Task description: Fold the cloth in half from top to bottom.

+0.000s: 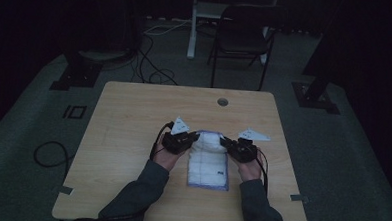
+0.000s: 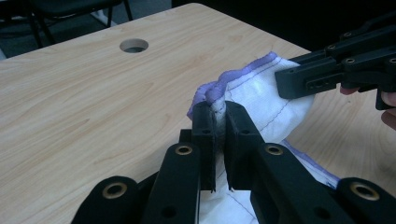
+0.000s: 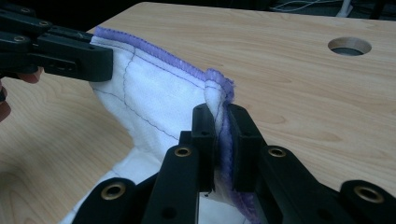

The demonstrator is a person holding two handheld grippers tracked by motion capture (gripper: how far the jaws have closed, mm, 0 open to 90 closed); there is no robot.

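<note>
A white quilted cloth (image 1: 209, 163) with a purple hem lies on the wooden table (image 1: 133, 118) in front of the person. Its far edge is lifted off the table. My left gripper (image 1: 195, 137) is shut on the cloth's far left corner (image 2: 219, 105), the hem pinched between its two black pads. My right gripper (image 1: 224, 142) is shut on the far right corner (image 3: 219, 100) in the same way. The cloth (image 3: 154, 98) hangs taut between the two grippers. In the left gripper view the right gripper (image 2: 285, 81) shows at upper right. In the right gripper view the left gripper (image 3: 105, 60) shows at upper left.
A round cable hole (image 1: 223, 101) sits near the table's far edge. A dark folding chair (image 1: 242, 37) and a white post stand behind the table. Cables (image 1: 52, 154) lie on the floor at the left.
</note>
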